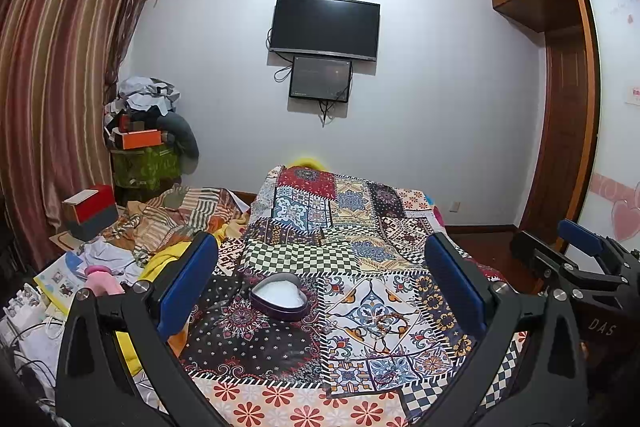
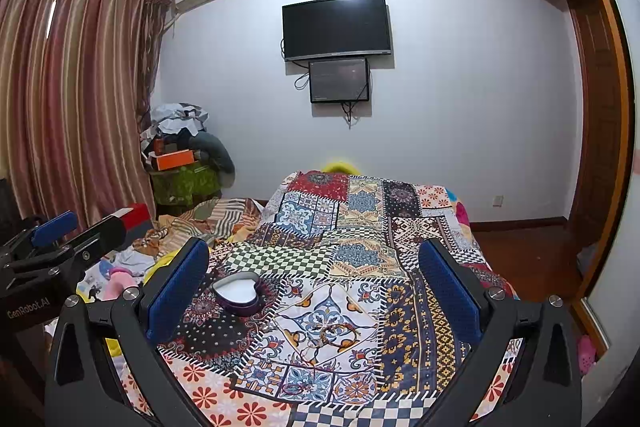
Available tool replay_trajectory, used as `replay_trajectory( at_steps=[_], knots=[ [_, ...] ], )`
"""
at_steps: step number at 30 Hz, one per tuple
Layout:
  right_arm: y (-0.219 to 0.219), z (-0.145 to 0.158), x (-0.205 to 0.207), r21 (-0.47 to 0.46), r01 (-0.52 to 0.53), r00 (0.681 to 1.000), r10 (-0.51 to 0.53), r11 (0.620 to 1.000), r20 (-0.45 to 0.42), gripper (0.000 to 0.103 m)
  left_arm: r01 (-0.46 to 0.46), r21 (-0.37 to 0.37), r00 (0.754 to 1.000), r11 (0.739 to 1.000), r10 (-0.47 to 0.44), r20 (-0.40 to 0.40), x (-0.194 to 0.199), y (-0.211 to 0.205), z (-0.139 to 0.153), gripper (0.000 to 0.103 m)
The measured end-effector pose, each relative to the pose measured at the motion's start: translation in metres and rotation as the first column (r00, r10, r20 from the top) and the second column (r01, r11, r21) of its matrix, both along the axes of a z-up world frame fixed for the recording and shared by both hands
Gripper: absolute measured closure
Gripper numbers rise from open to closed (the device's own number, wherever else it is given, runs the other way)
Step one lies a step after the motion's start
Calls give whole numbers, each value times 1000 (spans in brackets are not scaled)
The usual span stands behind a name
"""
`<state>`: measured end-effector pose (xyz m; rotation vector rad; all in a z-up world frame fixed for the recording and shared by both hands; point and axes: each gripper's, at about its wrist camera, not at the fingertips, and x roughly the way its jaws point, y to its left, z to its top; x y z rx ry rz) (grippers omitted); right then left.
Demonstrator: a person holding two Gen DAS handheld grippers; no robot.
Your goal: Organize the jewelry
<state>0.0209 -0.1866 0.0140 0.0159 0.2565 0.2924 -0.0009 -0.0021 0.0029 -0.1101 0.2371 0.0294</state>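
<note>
One heart-shaped box [image 1: 277,297], lid off, purple wall, white lining inside; nothing else visible in it. Box sits on patchwork quilt [image 1: 320,227], left of centre. Jewelry [image 2: 320,337] lies loose on quilt, right of box and apart from it: thin bracelets and cords tangled, count unclear, lost against busy pattern. Left gripper [image 1: 320,275] spread wide, holding nothing. Right gripper [image 2: 314,279] likewise wide, empty. Both hover above quilt.
</note>
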Motion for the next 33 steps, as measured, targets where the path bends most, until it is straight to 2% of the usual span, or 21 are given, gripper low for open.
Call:
replay_trajectory(
  at_steps=[33],
  knots=[
    [1,-1,-1,-2,6,1000,-6,1000,-3,0,0,10,1000,1000,0,0,0,7,2,0]
  ],
)
